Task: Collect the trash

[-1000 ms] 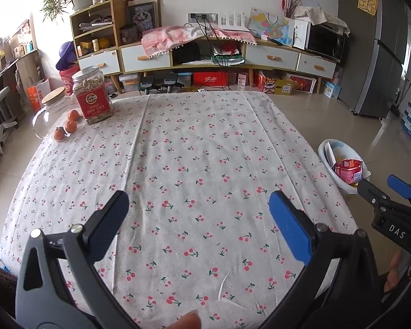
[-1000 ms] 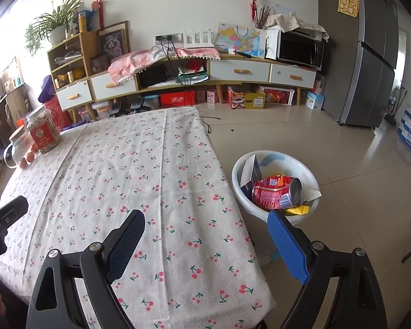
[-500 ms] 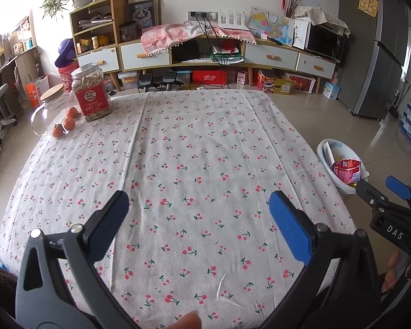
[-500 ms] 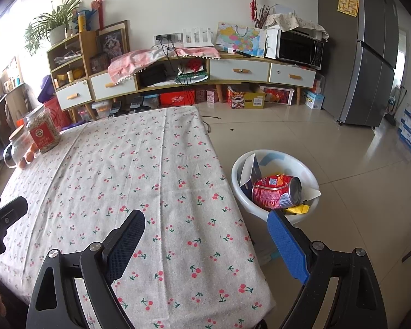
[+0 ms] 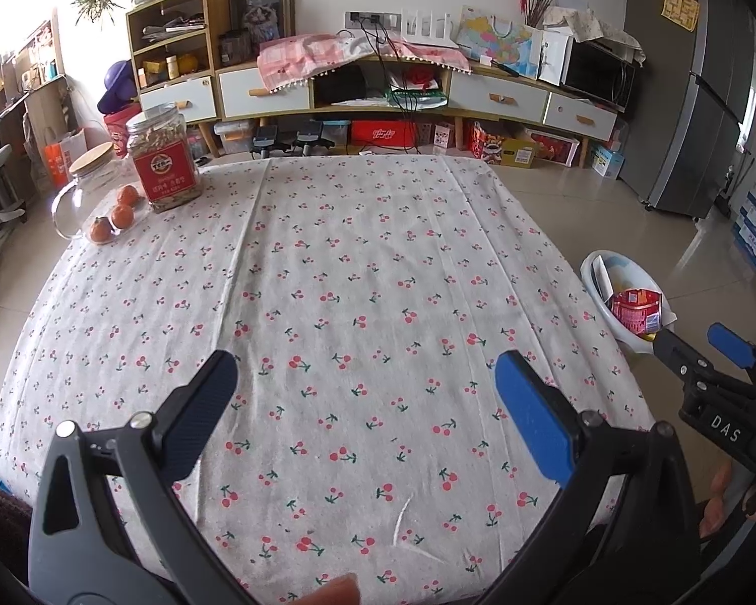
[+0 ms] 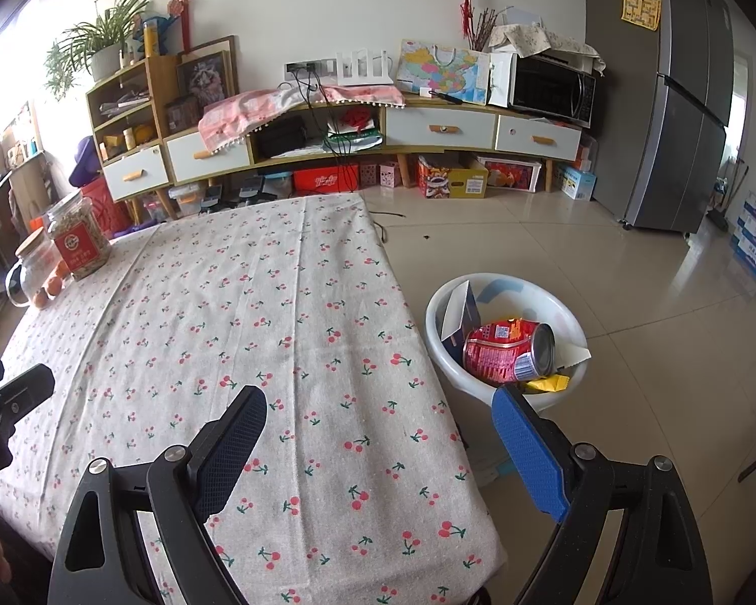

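A white basin (image 6: 509, 292) stands on the floor right of the table and holds trash: a red can (image 6: 509, 350), a white and blue carton (image 6: 456, 312) and a yellow wrapper (image 6: 547, 383). The same basin (image 5: 592, 272) shows at the right in the left wrist view. My left gripper (image 5: 365, 388) hovers open over the cherry-print tablecloth (image 5: 353, 252) with nothing between its fingers. My right gripper (image 6: 378, 433) is open and empty above the table's near right corner, its blue pad (image 6: 526, 448) just in front of the basin.
At the table's far left stand a red-labelled jar (image 5: 164, 161), a glass jug (image 5: 88, 186) and three oranges (image 5: 121, 214). A long cabinet (image 6: 378, 126) lines the back wall, a fridge (image 6: 690, 101) stands at right, boxes sit on the floor.
The left wrist view shifted very slightly; otherwise both grippers stay in place, open and empty.
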Demonstrator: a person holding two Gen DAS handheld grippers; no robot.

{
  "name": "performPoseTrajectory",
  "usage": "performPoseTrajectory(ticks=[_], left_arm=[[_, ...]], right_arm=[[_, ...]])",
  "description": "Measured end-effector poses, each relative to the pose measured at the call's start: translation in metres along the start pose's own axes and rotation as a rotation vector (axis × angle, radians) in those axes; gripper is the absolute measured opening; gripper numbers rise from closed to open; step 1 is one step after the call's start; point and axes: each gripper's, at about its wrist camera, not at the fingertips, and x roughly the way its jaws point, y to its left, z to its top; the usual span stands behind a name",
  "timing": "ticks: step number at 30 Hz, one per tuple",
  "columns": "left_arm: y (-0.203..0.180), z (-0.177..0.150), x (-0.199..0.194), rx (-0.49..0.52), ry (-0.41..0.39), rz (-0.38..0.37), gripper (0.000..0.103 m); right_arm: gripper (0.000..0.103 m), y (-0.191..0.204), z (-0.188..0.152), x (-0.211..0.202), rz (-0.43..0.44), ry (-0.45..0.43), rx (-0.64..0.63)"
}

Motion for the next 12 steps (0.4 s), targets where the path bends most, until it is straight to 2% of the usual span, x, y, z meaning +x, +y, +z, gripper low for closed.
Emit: performPoseTrajectory(ticks=[12], left_arm=[[-0.0077, 0.0008, 0.0, 0.013, -0.004, -0.002, 0.102]], right_arm=[[0.093, 0.0009, 0.0049, -0.003, 0.021, -0.026, -0.009]])
